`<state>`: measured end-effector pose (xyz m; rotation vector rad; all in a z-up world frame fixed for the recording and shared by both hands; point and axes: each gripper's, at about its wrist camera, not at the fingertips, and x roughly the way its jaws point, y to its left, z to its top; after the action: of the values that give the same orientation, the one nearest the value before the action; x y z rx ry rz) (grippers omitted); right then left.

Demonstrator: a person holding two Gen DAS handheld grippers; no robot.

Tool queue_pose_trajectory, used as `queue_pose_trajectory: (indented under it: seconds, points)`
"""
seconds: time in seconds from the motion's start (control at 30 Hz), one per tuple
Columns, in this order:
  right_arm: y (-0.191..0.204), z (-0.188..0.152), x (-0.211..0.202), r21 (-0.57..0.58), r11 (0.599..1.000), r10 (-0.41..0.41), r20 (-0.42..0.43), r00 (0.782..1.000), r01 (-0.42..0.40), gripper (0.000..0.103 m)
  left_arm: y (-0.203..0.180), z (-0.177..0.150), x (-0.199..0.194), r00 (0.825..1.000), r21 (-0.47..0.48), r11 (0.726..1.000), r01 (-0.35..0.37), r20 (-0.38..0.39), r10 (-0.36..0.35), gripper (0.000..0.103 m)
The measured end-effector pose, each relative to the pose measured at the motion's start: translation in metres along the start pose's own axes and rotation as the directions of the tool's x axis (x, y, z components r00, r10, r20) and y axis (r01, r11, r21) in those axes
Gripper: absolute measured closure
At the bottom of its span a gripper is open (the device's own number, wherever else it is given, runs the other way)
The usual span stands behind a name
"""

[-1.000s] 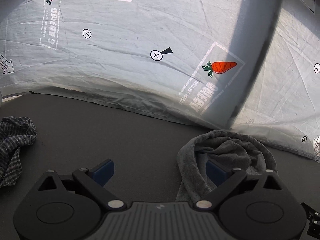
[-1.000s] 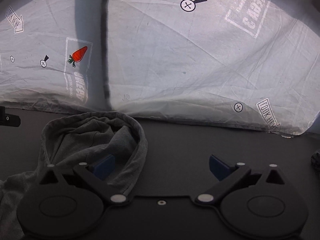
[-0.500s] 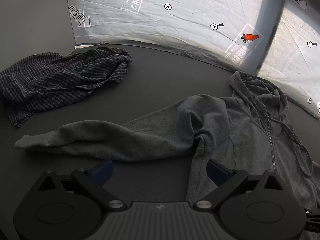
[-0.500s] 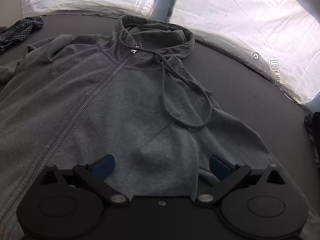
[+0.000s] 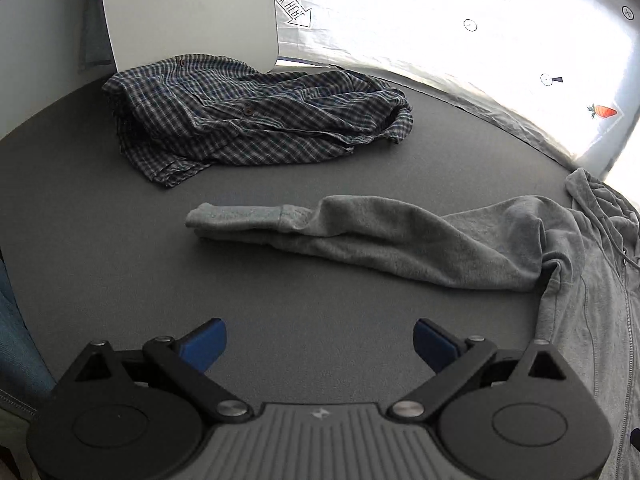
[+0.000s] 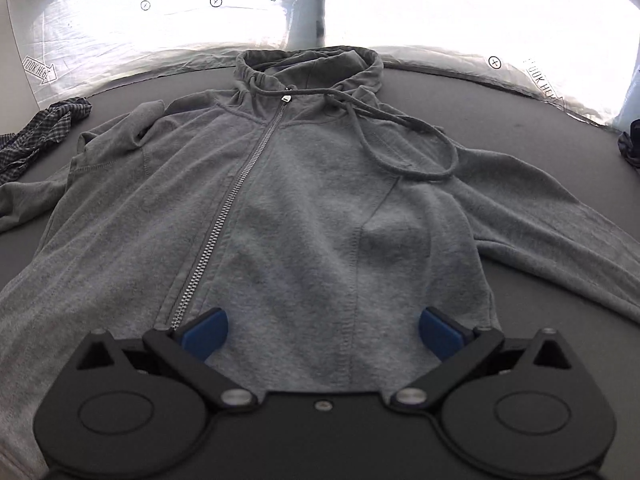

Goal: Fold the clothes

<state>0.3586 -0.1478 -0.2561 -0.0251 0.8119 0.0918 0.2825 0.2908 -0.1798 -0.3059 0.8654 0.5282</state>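
Note:
A grey zip hoodie (image 6: 304, 200) lies face up and spread flat on the dark table (image 6: 520, 92), hood at the far side, zipper closed, drawstring looped across the chest. Its one sleeve (image 5: 360, 236) stretches out to the left, cuff end toward the table's middle. My right gripper (image 6: 322, 330) hovers open above the hoodie's lower front, nothing between its blue pads. My left gripper (image 5: 320, 342) is open over bare table (image 5: 120, 260), short of the sleeve.
A crumpled dark plaid shirt (image 5: 256, 120) lies at the far left, its edge also seen in the right wrist view as the plaid shirt (image 6: 44, 132). A white board (image 5: 188, 12) stands behind it. A printed white sheet (image 5: 460, 32) backs the table. Dark cloth (image 6: 630, 144) sits at the right edge.
Both grippers have pulled back and up from the hood at the far edge. The whole hoodie and the plaid shirt have come into view. Both stay open.

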Motion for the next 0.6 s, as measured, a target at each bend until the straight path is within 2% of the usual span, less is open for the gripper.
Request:
queue_pose_trajectory:
  seconds: [0.07,0.2,0.4,0.53,0.6]
  points:
    - [0.002,-0.005,0.000,0.019,1.000,-0.019,0.040,0.999,0.018,0.000,0.014,0.007,0.010,1.000,0.027,0.999,-0.030,0.008,0.030,0.004]
    - [0.005,-0.013,-0.001,0.052,0.997,-0.056,0.108,0.993,0.051,0.000,0.034,0.021,0.028,0.999,0.066,0.997,-0.041,0.026,0.040,0.004]
    - [0.007,-0.014,0.000,0.061,0.996,-0.069,0.122,0.990,0.062,0.000,0.043,0.040,0.061,0.996,0.189,0.979,-0.071,0.069,0.059,0.004]
    - [0.007,-0.014,0.000,0.064,0.996,-0.071,0.121,0.990,0.064,0.000,0.041,0.051,0.081,0.994,0.276,0.958,-0.085,0.088,0.063,0.004]
    - [0.008,-0.014,0.001,0.066,0.996,-0.072,0.121,0.990,0.065,0.000,0.041,0.059,0.090,0.994,0.281,0.956,-0.082,0.091,0.059,0.004]
